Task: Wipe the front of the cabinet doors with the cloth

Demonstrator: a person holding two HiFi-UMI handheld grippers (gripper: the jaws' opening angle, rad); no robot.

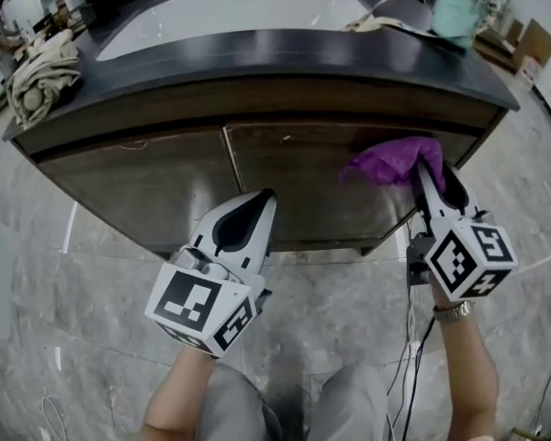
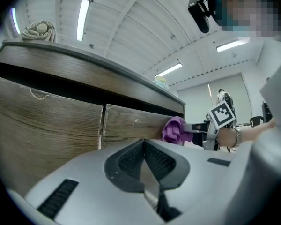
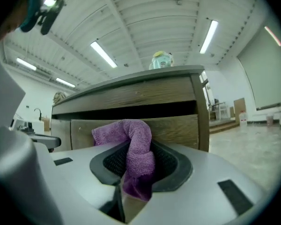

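Note:
A purple cloth [image 1: 393, 161] is pinched in my right gripper [image 1: 429, 175], which is shut on it and holds it against the upper right part of the right cabinet door [image 1: 303, 177]. In the right gripper view the cloth [image 3: 133, 156] bulges out of the jaws in front of the wooden door [image 3: 173, 128]. My left gripper [image 1: 257, 211] is shut with nothing in it, low in front of the seam between the two doors. The left gripper view shows both doors [image 2: 47, 125], the cloth [image 2: 173, 129] and the right gripper [image 2: 196, 128] beyond.
A dark countertop [image 1: 285, 49] overhangs the doors. On it lie a beige bundle of rope-like cloth [image 1: 41, 72] at the left and a pale green bag [image 1: 464, 5] at the right. Below is a grey marble floor [image 1: 92, 320] with cables [image 1: 413, 356] near my right arm.

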